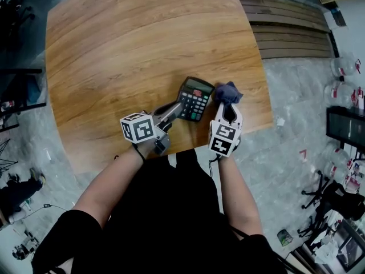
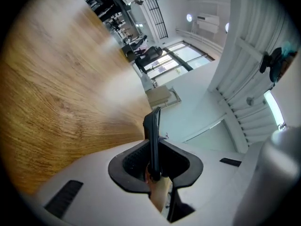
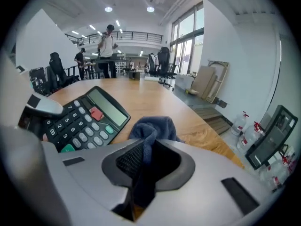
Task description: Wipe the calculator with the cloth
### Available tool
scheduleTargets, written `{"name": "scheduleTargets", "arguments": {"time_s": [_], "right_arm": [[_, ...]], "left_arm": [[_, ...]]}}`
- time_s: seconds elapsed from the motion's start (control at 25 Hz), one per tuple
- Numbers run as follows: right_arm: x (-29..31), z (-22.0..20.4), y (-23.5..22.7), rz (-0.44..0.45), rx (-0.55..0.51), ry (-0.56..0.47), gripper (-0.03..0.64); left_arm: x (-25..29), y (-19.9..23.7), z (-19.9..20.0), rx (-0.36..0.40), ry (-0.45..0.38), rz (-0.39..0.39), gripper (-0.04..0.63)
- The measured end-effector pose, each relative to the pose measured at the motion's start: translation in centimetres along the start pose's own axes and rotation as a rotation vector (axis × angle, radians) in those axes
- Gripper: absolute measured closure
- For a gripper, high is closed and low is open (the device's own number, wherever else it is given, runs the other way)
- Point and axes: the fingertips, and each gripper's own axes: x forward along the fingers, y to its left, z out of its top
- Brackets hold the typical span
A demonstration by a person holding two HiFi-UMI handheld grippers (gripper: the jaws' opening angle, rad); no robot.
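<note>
Here the calculator [image 1: 194, 98] sits face up near the front edge of the table [image 1: 131, 44]. The left gripper [image 1: 171, 112] comes in at the calculator's near left corner. The left gripper view shows its jaws closed on a thin dark slab seen edge-on, most likely that corner of the calculator, though the angle makes this hard to confirm. The right gripper [image 1: 226, 108] is just right of the calculator, jaws pinched on the dark blue cloth [image 1: 227, 92]. The cloth's bunched free end pokes out beside the calculator's right edge, seemingly not yet on the keys. The step in hand looks like the set-up for the wipe: one gripper steadies, the other brings the cloth. The next move calls for carrying the cloth left onto the calculator's face and dragging it across screen and keys, lightly enough not to pull it from the left grip
</note>
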Motion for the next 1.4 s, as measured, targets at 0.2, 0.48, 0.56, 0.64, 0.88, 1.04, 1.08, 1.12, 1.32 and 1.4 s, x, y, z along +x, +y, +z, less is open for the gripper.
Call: {"name": "scheduleTargets", "arguments": {"time_s": [0.2,0.48,0.56,0.64,0.88,1.04,1.08,1.12,1.32,1.4], "right_arm": [[-3.9,7.0,2.0,0.065,0.011,-0.235,0.565],[-9.0,13.4,8.7,0.258,-0.051,-0.396,0.565],[-9.2,13.3,10.4,0.290,-0.076,-0.391,0.565],[-8.9,12.7,11.0,0.306,-0.062,-0.360,0.566],[-8.7,10.6,13.0,0.373,-0.060,-0.298,0.566],[-9.6,9.5,14.9,0.428,-0.063,-0.272,0.566],[-9.8,9.2,15.3,0.440,-0.065,-0.265,0.566],[-10.1,8.9,15.7,0.450,-0.069,-0.259,0.566],[-11.5,6.5,17.6,0.509,-0.105,-0.217,0.566],[-12.0,5.6,18.3,0.526,-0.114,-0.204,0.566]], "left_arm": [[-0.6,-0.4,0.9,-0.009,-0.027,-0.005,0.526],[-0.9,-2.8,1.3,0.016,-0.040,-0.039,0.526],[-1.3,-3.6,1.6,0.018,-0.048,-0.055,0.526],[-1.8,-4.4,1.7,0.024,-0.052,-0.070,0.526],[-2.7,-5.5,1.8,0.022,-0.075,-0.103,0.526],[-3.6,-5.0,2.9,0.001,-0.113,-0.089,0.526],[-3.9,-4.9,3.3,0.000,-0.121,-0.086,0.526],[-4.1,-4.8,3.6,0.001,-0.128,-0.084,0.526],[-4.7,-4.1,5.4,-0.009,-0.186,-0.074,0.526],[-4.7,-4.3,5.8,-0.007,-0.190,-0.081,0.526]]}}
